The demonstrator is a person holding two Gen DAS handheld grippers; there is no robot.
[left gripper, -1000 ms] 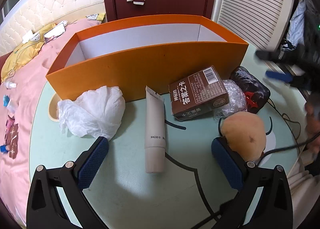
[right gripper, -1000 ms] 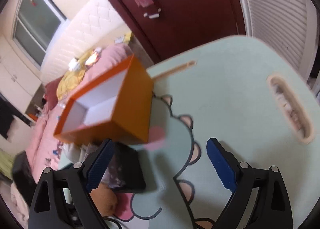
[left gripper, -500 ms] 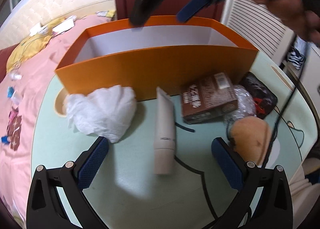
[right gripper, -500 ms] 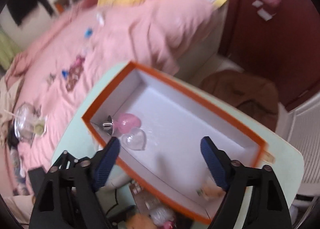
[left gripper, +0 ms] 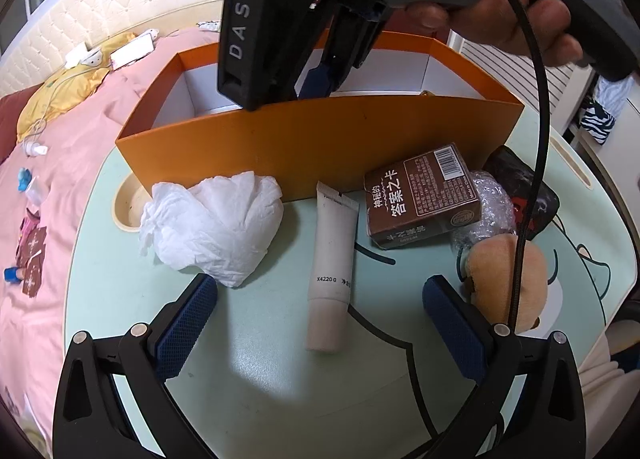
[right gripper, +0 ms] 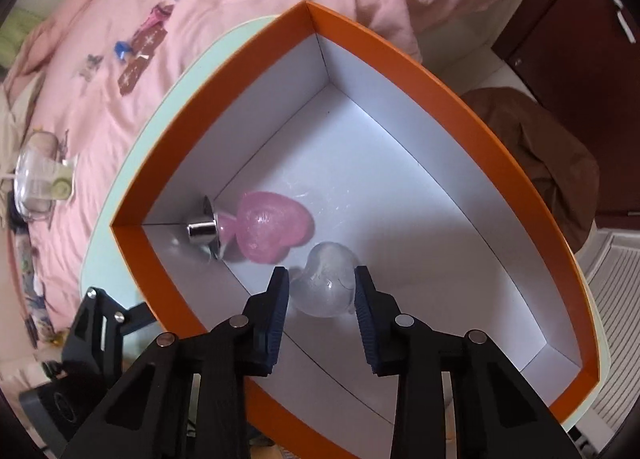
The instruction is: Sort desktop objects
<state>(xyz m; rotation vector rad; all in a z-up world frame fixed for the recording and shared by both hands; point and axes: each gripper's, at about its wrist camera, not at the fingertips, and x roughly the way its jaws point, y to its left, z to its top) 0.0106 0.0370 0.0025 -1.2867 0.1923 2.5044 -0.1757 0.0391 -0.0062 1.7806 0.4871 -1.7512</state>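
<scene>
Right tongs [right gripper: 320,299] ("DAS" on housing) closing around clear heart [right gripper: 326,285].

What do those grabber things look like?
Both are black plastic. The left gripper has two fingers with bumpy dark blue pads and silver bolts. The right gripper looks the same. From the left camera, its black body says "DAS" in white letters, and a black cable hangs from it.
</scene>
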